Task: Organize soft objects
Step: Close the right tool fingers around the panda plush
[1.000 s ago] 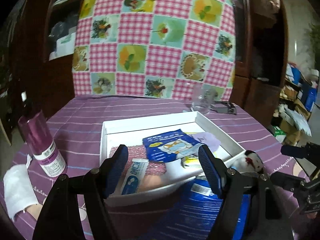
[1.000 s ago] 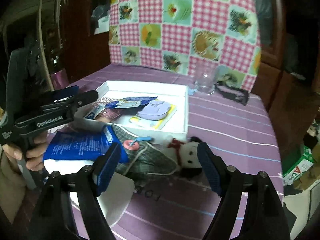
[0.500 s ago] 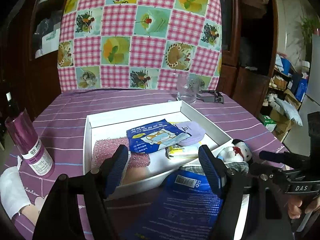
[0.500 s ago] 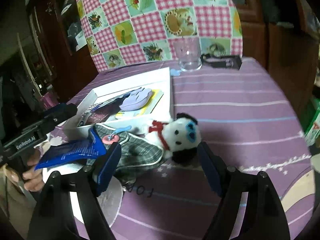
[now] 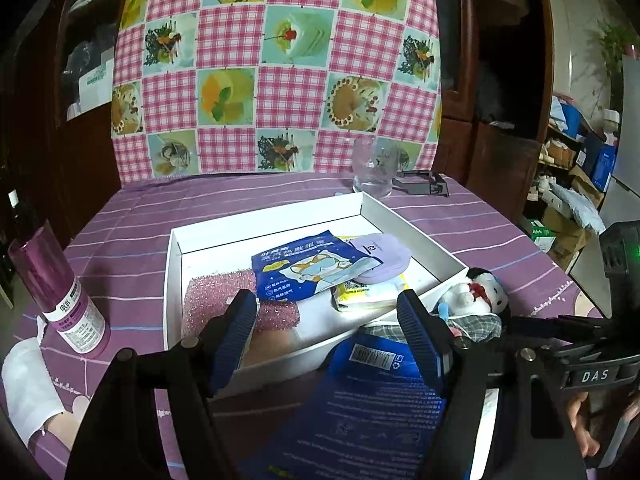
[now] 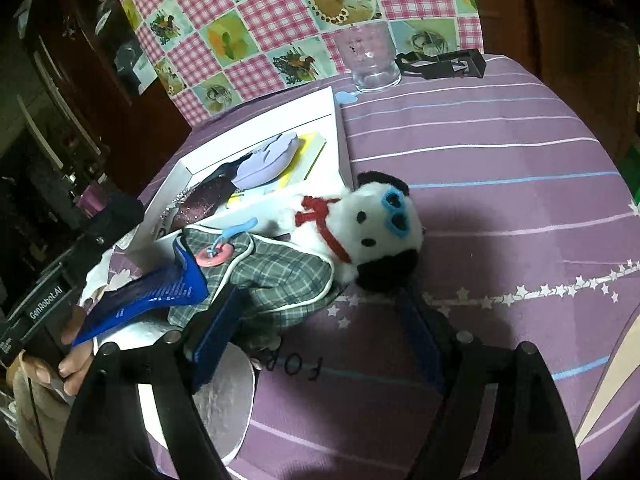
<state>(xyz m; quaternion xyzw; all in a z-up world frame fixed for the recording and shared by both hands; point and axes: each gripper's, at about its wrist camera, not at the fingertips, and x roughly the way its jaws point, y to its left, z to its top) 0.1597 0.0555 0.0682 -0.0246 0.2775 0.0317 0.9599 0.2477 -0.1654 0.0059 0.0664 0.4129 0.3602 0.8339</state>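
1. Left wrist view: the left gripper [image 5: 326,334] stands wide open at lower centre, empty, above a blue printed packet [image 5: 376,404] before the shallow white cardboard tray [image 5: 173,280].
2. Right wrist view: the right gripper [image 6: 316,344] is spread wide and empty, low centre, beneath the white-and-black plush panda [image 6: 372,220] lying mid-frame on a grey plaid fabric pouch [image 6: 280,276].

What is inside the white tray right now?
White tray holds a blue packet, lilac pad, yellow pack and pink glittery cloth; what lies beneath them is covered.

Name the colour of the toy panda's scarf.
Red; the scarf on the panda shows best in the right wrist view.
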